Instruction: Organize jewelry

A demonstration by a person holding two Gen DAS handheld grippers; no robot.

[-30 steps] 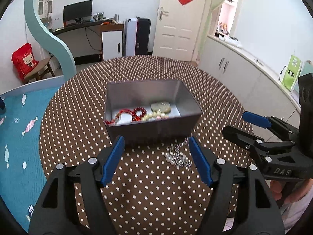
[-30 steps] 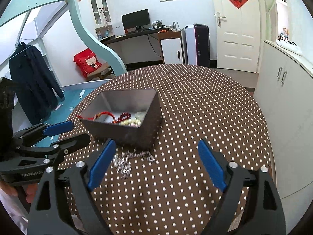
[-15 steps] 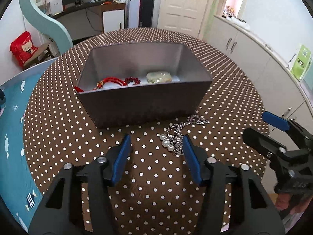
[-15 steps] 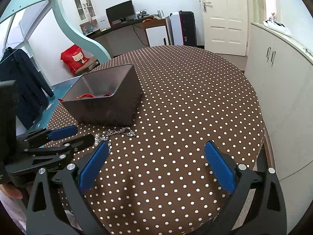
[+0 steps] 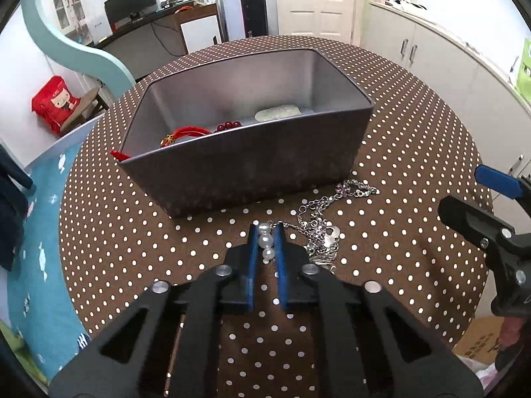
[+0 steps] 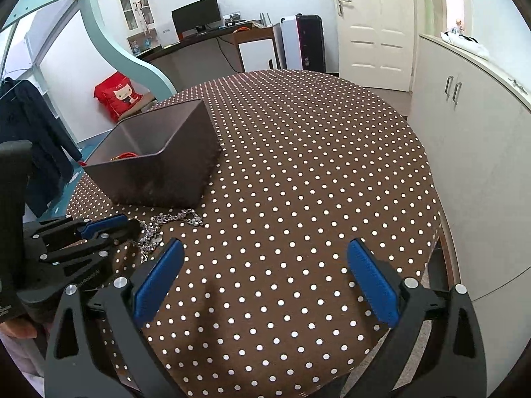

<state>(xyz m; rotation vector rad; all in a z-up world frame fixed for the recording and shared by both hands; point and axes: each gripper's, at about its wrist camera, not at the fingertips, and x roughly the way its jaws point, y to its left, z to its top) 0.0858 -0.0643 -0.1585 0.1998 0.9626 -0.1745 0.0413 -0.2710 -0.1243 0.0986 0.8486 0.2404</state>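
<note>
A silver chain necklace point(image 5: 323, 219) with white pearls point(image 5: 266, 241) lies on the dotted tablecloth just in front of a grey metal box point(image 5: 252, 165). My left gripper point(image 5: 266, 232) is shut on the pearls at the necklace's end, low over the cloth. The box holds a red cord bracelet point(image 5: 186, 131), dark red beads point(image 5: 229, 126) and a pale green piece point(image 5: 278, 112). My right gripper point(image 6: 265, 252) is open and empty, to the right of the necklace point(image 6: 159, 229); the box point(image 6: 159, 169) and the left gripper point(image 6: 109, 229) show at its left.
The round table point(image 6: 315, 165) has a brown cloth with white dots. Its edge falls off at the right near white cupboards point(image 6: 464, 132). A blue mat point(image 5: 36, 232) lies on the floor to the left.
My left gripper moved forward and down to the necklace and closed on its pearls. My right gripper drew back to the right and stayed open.
</note>
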